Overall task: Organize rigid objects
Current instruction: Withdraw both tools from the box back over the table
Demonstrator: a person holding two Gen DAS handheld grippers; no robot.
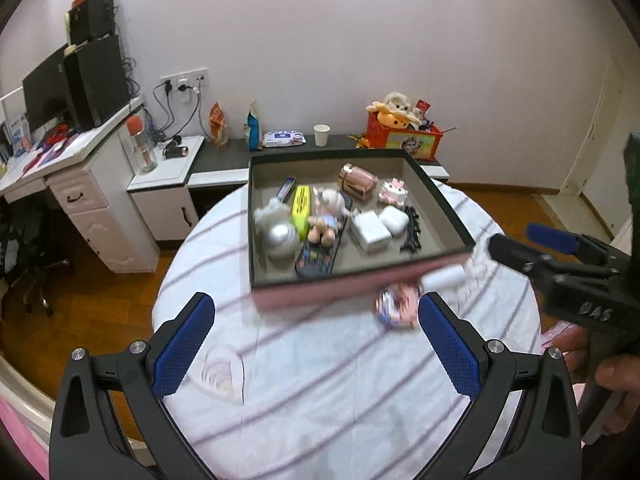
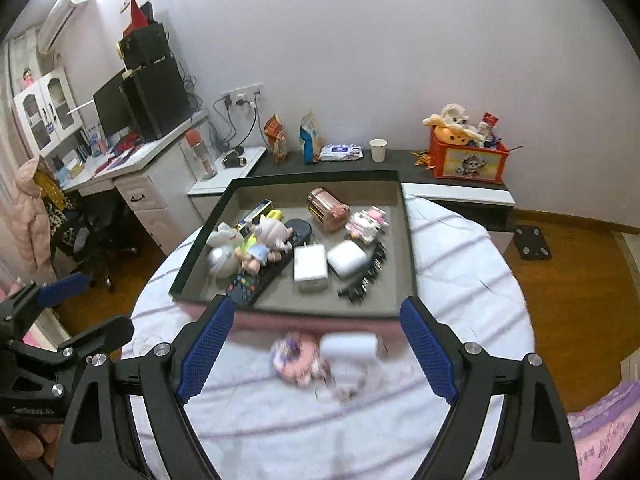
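Tray (image 2: 406, 240) sits on the striped round table (image 2: 460, 280), holding a charger (image 2: 310, 268) and earbud case (image 2: 346, 258). Left gripper (image 1: 316, 340) and right gripper (image 2: 316, 352) are both spread wide, holding nothing. A blurred pink toy (image 2: 296, 356) lies on the cloth just before the tray.

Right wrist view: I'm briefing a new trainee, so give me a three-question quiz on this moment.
1. True or false: both grippers are empty, jaws open.
2. Which lies outside the tray? A) white charger B) white roll C) black comb
3. What lies left of and against the white roll?

Key: 1 true. 2 B. 3 the pink round item, blurred, on the striped cloth.
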